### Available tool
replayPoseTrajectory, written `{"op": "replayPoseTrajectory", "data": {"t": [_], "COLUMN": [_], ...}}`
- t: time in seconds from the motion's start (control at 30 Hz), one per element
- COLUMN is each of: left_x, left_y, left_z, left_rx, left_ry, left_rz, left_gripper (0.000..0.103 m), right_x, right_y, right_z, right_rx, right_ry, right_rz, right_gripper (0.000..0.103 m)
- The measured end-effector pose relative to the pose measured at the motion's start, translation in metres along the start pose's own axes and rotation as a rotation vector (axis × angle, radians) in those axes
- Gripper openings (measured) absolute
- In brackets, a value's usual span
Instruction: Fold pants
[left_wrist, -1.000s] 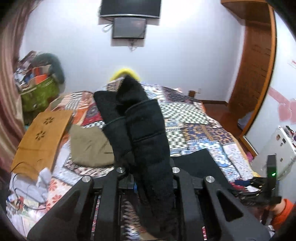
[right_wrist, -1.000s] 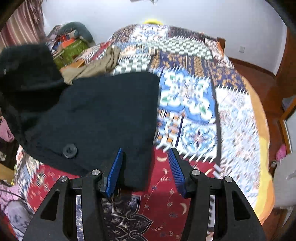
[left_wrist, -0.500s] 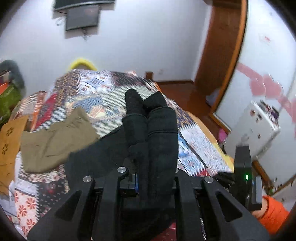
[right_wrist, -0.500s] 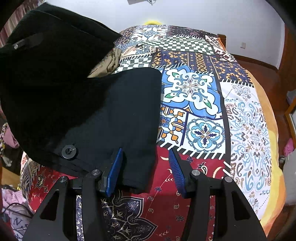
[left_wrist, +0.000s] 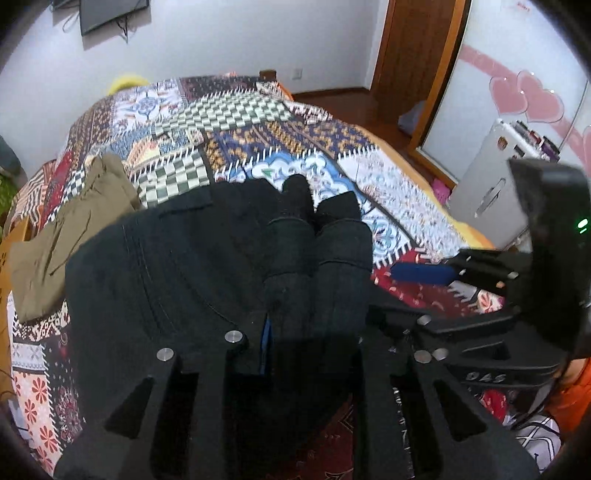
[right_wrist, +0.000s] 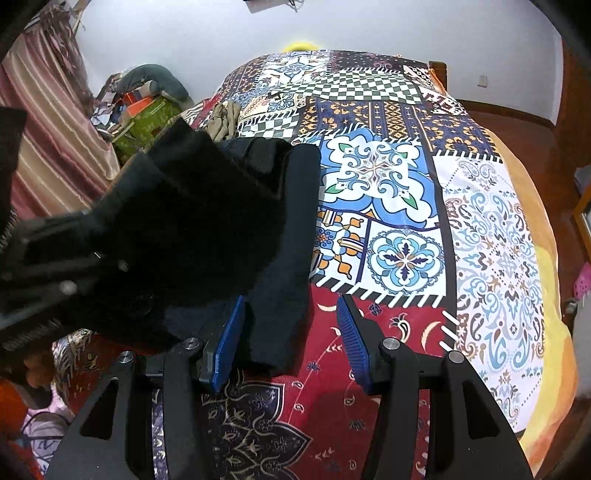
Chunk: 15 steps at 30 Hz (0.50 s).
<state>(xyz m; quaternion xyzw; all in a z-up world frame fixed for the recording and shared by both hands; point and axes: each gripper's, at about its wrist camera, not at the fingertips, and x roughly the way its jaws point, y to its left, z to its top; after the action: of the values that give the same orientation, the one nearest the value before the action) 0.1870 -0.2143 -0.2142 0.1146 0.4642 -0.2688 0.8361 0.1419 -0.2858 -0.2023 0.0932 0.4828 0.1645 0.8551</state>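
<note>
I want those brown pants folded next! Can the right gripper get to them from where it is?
Probably not directly. The brown pants lie beyond the black pants, and the left gripper, jaws opening with black cloth between them, stands between them and the open right gripper.

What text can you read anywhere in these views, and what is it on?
"045" (last character unsure): raised on the black frame of the right tool, seen in the left wrist view.
Emblem on the white case: too small to read.
black pants and bedspread: no text.
</note>
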Motion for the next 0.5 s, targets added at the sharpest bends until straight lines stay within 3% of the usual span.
{"op": "replayPoseTrajectory", "data": {"t": [0.4,0.5], "left_x": [-0.014,-0.026], "left_y": [-0.002,0.001], "left_z": [0.001,0.002], "left_rx": [-0.027,-0.062], "left_ry": [-0.008,-0.025], "left_rz": [0.023,-0.05], "left_gripper": [0.029,0.059], "right_x": [-0.033,-0.044], "right_y": [-0.01,-0.011], "right_z": [0.003,0.008], "right_rx": [0.021,0.015], "right_ry": [-0.067,-0.095], "right_rz": [-0.074,-0.082], "right_gripper": [0.048,0.048]}}
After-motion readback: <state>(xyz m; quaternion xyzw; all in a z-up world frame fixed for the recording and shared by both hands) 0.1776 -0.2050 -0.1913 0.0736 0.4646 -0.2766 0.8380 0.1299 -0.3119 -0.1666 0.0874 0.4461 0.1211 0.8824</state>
